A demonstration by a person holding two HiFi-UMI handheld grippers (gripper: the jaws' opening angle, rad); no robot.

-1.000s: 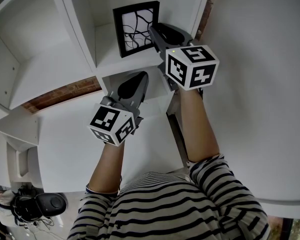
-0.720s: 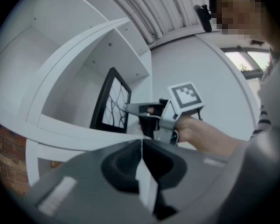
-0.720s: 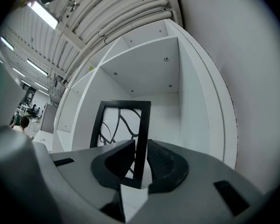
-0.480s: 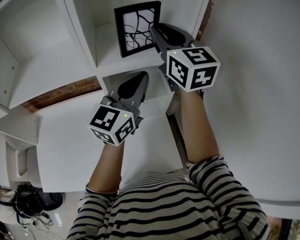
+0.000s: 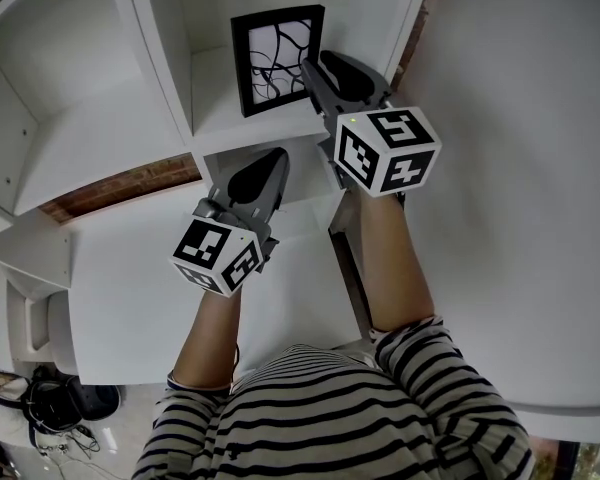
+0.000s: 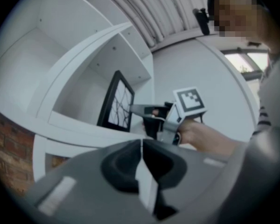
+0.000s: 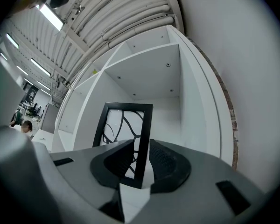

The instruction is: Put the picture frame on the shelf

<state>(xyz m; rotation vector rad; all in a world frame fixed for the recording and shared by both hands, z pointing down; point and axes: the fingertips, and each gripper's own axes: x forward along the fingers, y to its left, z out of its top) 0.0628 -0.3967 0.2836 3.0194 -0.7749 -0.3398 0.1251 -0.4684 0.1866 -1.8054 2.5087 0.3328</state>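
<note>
A black picture frame [image 5: 275, 58] with a black-and-white line drawing stands upright in a compartment of the white shelf [image 5: 250, 120]. My right gripper [image 5: 307, 68] reaches into that compartment and is shut on the frame's right edge. In the right gripper view the frame [image 7: 126, 129] sits between the two pads, with my right gripper [image 7: 141, 146] closed around its right bar. My left gripper [image 5: 275, 154] is shut and empty, just below the shelf board in front of the lower compartment. In the left gripper view its jaws [image 6: 141, 141] meet, and the frame [image 6: 115, 101] shows beyond them.
The shelf has more open white compartments to the left [image 5: 70, 88]. A strip of brick wall [image 5: 120, 186] shows behind the lower board. A white wall [image 5: 520, 168] runs along the right. Dark gear lies on the floor at the bottom left [image 5: 60, 403].
</note>
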